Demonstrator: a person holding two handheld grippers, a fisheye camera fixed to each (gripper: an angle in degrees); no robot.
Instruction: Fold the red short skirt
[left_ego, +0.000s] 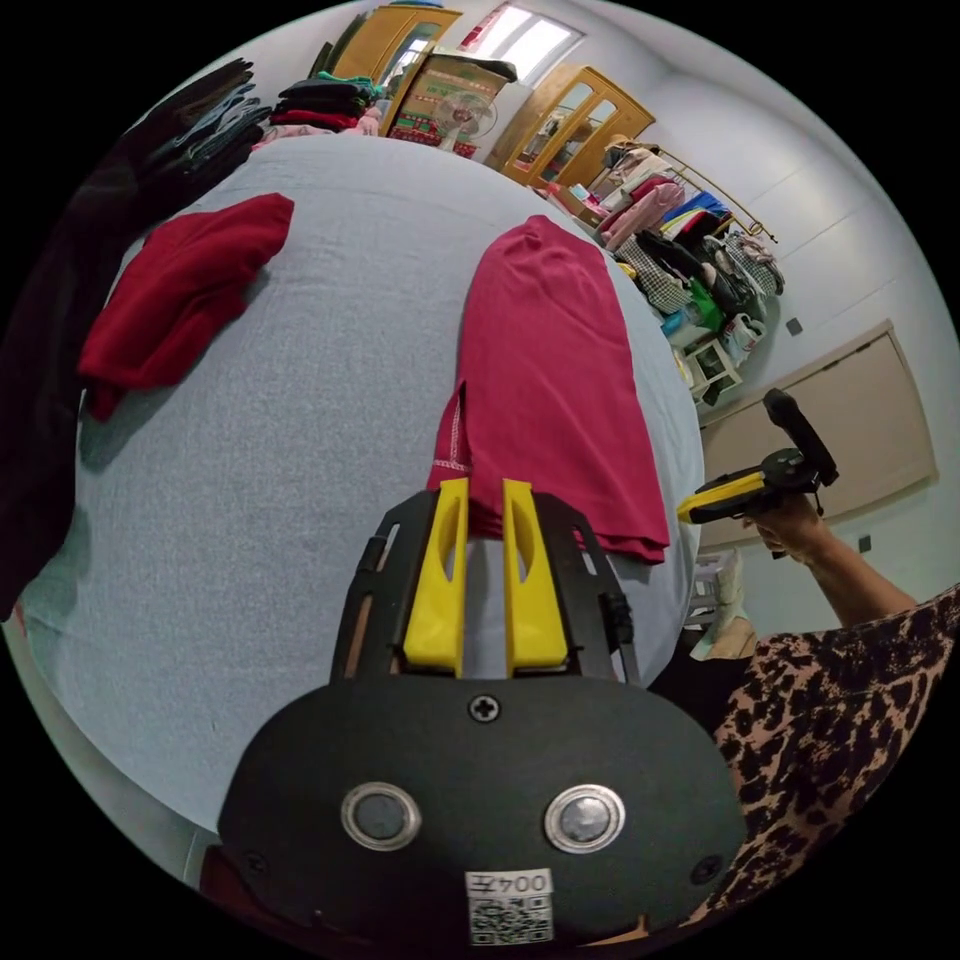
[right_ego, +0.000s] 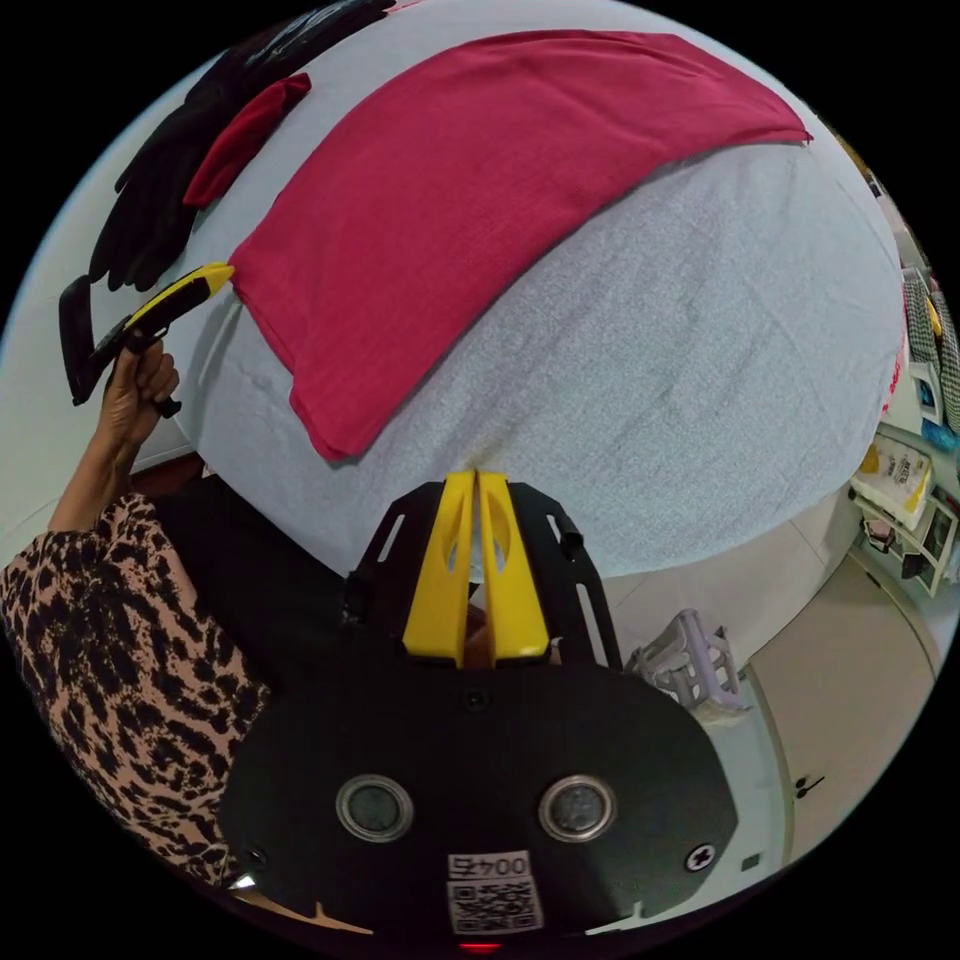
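Left gripper (left_ego: 485, 490) fingers slightly apart at the red skirt's (left_ego: 550, 380) near edge; right gripper (right_ego: 477, 478) fingers together, just beside it.

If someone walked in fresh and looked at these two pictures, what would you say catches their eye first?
The red short skirt stands out first, lying flat and lengthwise on the pale grey table cover, with the left claw at its near edge. A second, darker red garment sits crumpled toward the table's far left side. In the right gripper view, the right claw hovers over bare cover just short of the skirt.
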